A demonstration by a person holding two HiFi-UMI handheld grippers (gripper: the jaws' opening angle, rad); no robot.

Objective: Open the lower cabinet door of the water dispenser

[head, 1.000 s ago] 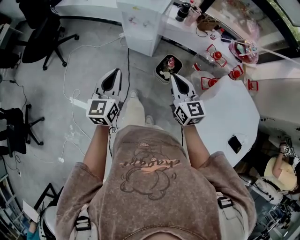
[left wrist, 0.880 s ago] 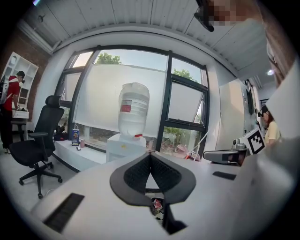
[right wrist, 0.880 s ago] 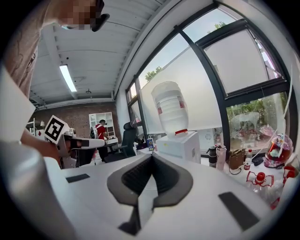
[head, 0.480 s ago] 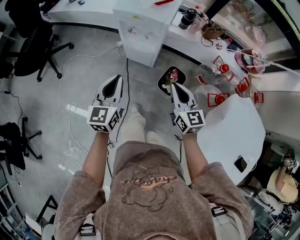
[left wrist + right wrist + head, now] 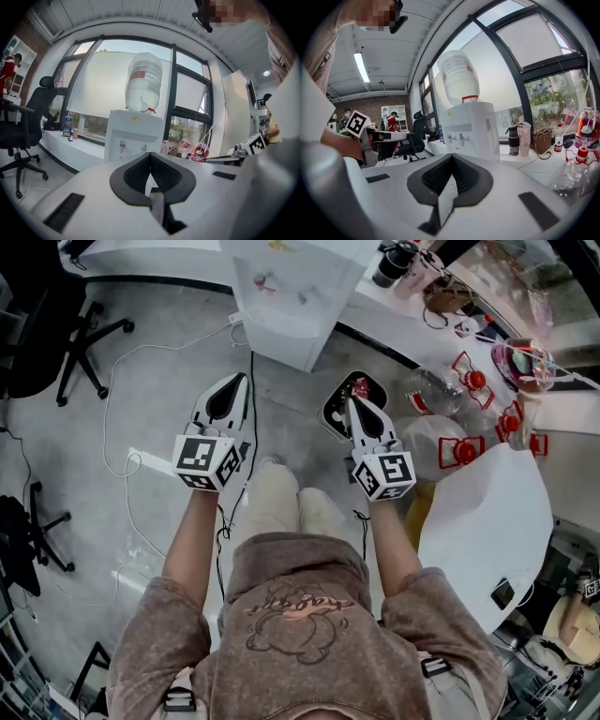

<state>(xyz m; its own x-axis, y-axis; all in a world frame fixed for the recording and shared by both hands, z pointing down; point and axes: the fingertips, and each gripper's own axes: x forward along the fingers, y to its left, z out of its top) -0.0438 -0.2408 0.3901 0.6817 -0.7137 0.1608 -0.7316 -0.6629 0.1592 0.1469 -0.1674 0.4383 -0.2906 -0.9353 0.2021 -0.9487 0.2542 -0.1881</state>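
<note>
Before the water dispenser (image 5: 292, 326), grippers (image 5: 234, 381) (image 5: 355, 401) seemingly shut

The head view looks steeply down over the person's shoulders, with the water dispenser (image 5: 298, 296) at twelve o'clock. Both gripper views look nearly level along their jaws at that same dispenser, well apart from it.

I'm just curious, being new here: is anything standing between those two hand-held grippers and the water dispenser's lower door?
Nothing visible blocks the way. Only floor lies between the left gripper, the right gripper and the water dispenser. A thin cable lies on it, and a black bin stands off to the right.
</note>
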